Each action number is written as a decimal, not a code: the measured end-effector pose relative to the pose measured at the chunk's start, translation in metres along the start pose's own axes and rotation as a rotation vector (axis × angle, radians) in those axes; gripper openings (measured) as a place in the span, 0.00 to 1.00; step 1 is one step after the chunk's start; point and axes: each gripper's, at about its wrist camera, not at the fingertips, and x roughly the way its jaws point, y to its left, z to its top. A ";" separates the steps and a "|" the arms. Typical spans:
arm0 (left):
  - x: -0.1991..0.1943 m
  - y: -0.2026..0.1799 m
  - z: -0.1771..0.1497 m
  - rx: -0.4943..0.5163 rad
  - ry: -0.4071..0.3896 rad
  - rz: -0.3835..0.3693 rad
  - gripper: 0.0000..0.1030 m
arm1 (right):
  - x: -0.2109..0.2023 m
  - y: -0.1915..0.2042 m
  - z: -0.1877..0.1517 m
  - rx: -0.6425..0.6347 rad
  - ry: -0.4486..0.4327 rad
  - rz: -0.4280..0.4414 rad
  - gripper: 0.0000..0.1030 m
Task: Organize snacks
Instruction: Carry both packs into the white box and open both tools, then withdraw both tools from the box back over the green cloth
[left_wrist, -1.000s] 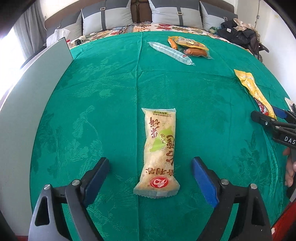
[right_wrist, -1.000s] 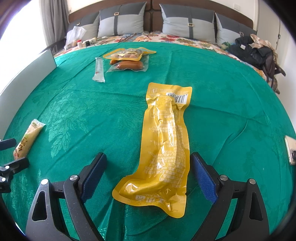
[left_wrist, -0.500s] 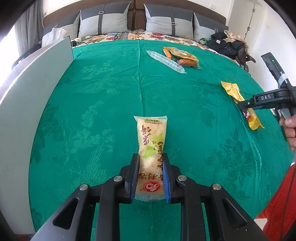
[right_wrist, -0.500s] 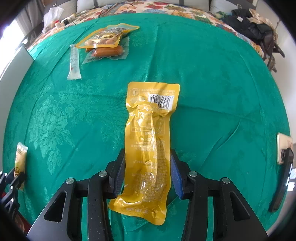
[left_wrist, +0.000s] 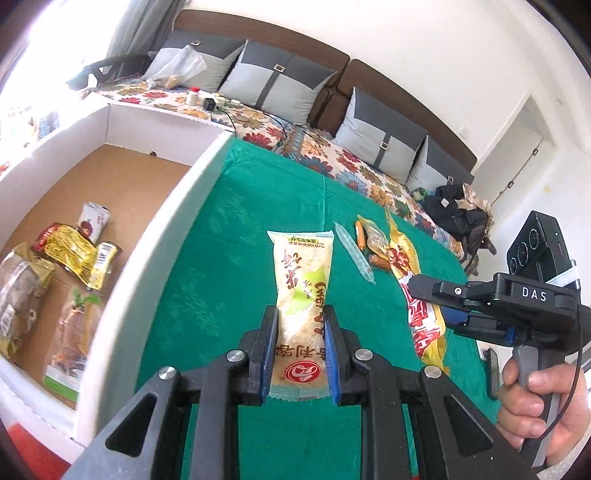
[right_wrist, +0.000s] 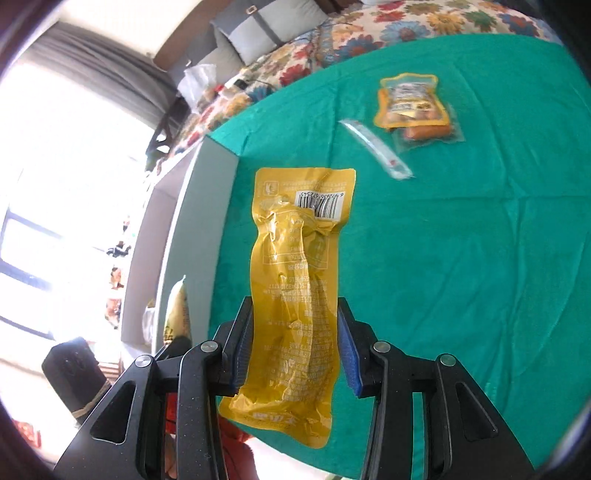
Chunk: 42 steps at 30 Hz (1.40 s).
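Snacks held in both grippers, above a bed spread with a green cloth (left_wrist: 229, 258). Left gripper (left_wrist: 300, 350): blue pads clamped on the lower half of a pale rice-cake packet (left_wrist: 301, 295) with a red logo near its bottom seam; the packet stands clear of the cloth, its top pointing away from the camera. Right gripper (right_wrist: 295, 350): jaws pressed against both sides of a long yellow vacuum pouch (right_wrist: 295, 295), barcode at its far end, lower end hanging free below the pads. In the left wrist view the right gripper appears at the right edge, carried by a hand (left_wrist: 535, 398) on its handle, with the yellow pouch dangling from it.

Along the left edge of the cloth stands a white-walled box (left_wrist: 155, 229) with a brown floor; several snack packets (left_wrist: 70, 251) already lie inside, toward its near end. Farther out on the cloth, toward its far right corner, lie a clear narrow sachet (right_wrist: 376, 149) and, just beside it, two overlapping sausage packs (right_wrist: 417, 107). Beyond the cloth: a floral bedspread (left_wrist: 332, 155) and grey cushions (left_wrist: 273, 85) against a brown headboard.
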 end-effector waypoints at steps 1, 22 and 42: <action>-0.015 0.015 0.010 -0.025 -0.030 0.034 0.22 | 0.012 0.029 0.001 -0.042 0.010 0.040 0.43; -0.080 0.084 0.007 -0.122 -0.176 0.309 0.85 | 0.054 -0.052 -0.060 -0.378 -0.064 -0.441 0.68; 0.215 -0.125 -0.106 0.392 0.208 0.244 0.98 | -0.066 -0.226 -0.082 -0.126 -0.297 -0.736 0.74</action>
